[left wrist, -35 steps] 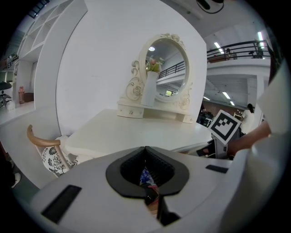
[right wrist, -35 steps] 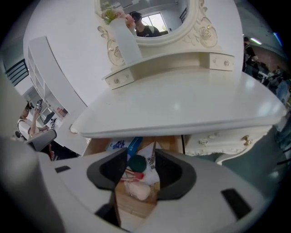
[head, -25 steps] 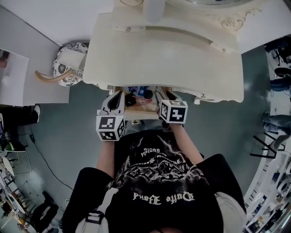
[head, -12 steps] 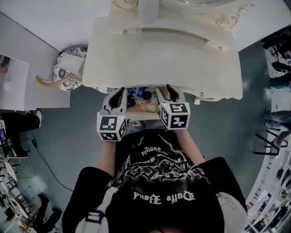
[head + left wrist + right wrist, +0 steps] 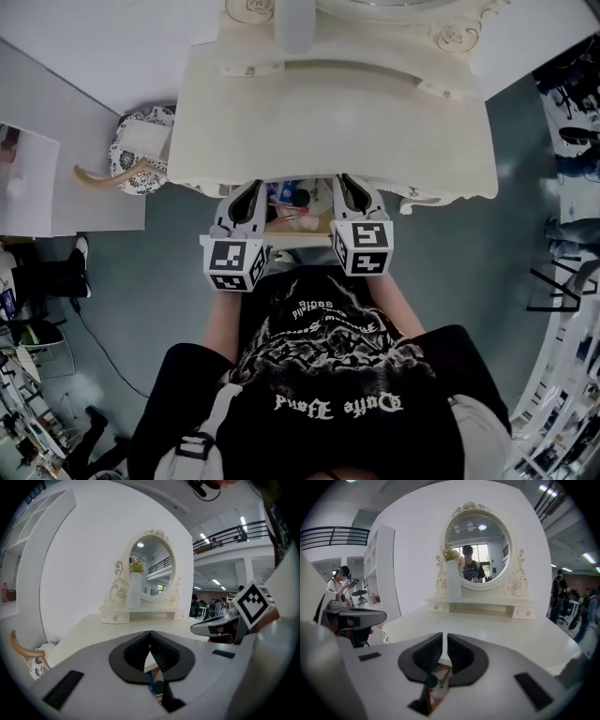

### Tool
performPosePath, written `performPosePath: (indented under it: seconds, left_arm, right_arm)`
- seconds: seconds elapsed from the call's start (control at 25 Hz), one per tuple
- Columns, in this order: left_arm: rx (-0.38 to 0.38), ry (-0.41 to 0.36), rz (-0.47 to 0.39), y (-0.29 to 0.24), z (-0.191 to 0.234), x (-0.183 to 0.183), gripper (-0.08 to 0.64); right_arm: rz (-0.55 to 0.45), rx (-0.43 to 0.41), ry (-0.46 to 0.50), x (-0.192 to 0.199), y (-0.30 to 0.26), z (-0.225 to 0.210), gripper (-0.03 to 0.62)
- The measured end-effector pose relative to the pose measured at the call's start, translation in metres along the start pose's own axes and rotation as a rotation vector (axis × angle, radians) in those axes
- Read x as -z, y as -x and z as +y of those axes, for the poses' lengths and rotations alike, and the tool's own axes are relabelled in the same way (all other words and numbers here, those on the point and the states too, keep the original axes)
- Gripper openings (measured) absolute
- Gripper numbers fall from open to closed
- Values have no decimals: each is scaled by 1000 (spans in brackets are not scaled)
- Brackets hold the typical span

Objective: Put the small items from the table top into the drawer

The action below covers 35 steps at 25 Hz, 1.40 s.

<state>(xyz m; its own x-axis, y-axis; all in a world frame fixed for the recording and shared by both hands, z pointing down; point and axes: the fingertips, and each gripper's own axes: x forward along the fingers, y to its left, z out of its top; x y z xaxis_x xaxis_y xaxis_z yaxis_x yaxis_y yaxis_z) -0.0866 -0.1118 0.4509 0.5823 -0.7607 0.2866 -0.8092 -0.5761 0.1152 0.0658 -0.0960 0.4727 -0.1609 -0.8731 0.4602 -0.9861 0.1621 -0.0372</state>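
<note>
Left tongs (image 5: 150, 635) shut; right tongs (image 5: 445, 638) closing, empty.

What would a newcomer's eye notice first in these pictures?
The cream table fills the middle of the head view, its oval mirror at the back. At its front edge, the left gripper, shut, and the right gripper, closing on nothing, hover over the open drawer of small items.

Looks like a large open lab hall: mezzanine railing (image 5: 233, 530), ceiling strip lights (image 5: 243, 521), cluttered gear (image 5: 26, 412) at the edges, vanity worktop (image 5: 337, 122) staged on grey floor (image 5: 141, 281).

Table top (image 5: 337, 122): smooth cream satin paint. Left claw pads (image 5: 162, 653): black, ribbed, matt.
</note>
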Motion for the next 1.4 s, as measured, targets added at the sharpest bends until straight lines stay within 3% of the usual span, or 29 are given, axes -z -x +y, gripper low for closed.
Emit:
performPosePath:
  seconds: [0.56,1.4]
  left_arm:
    - [57,2,36,-9,-19,10,15]
    - [106,-21,41,-18,-17,10,15]
  right_arm:
    - [-91,22,38,-7,17,-6,11]
    - [-109,67,31,-12,15,-9,9]
